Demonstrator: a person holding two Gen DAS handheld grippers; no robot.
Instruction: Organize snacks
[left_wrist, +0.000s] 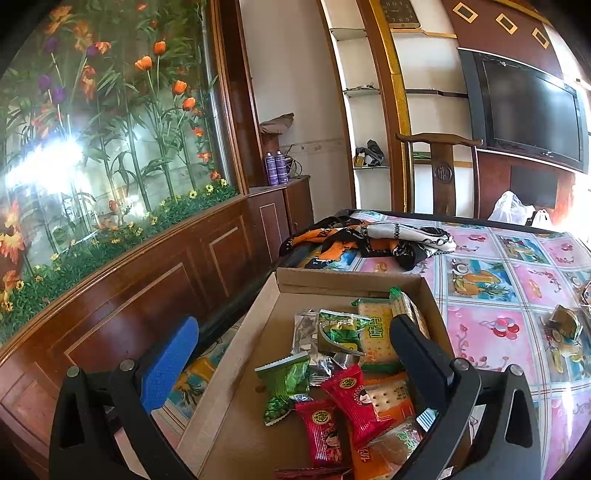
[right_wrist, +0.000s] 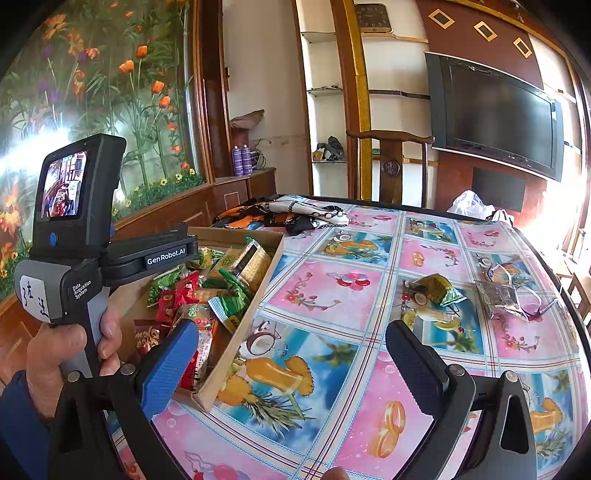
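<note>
A shallow cardboard box (left_wrist: 236, 373) (right_wrist: 236, 350) sits at the table's left edge, holding several snack packets: red ones (left_wrist: 354, 398), green ones (left_wrist: 284, 384) and cracker packs (left_wrist: 376, 332). My left gripper (left_wrist: 291, 343) hovers open over the box with nothing between its fingers. My right gripper (right_wrist: 291, 347) stands open above the tablecloth, just right of the box. A green packet (right_wrist: 437, 288) and a silver packet (right_wrist: 498, 299) lie loose on the table at the right. A hand (right_wrist: 55, 354) holds the left gripper's handle.
The table (right_wrist: 369, 258) wears a pink and blue patterned cloth. A crumpled scarf (left_wrist: 369, 236) lies at its far end, glasses (right_wrist: 517, 291) near the silver packet. A wooden chair (left_wrist: 439, 173), a television (left_wrist: 528, 110) and white bags (left_wrist: 513, 210) stand beyond.
</note>
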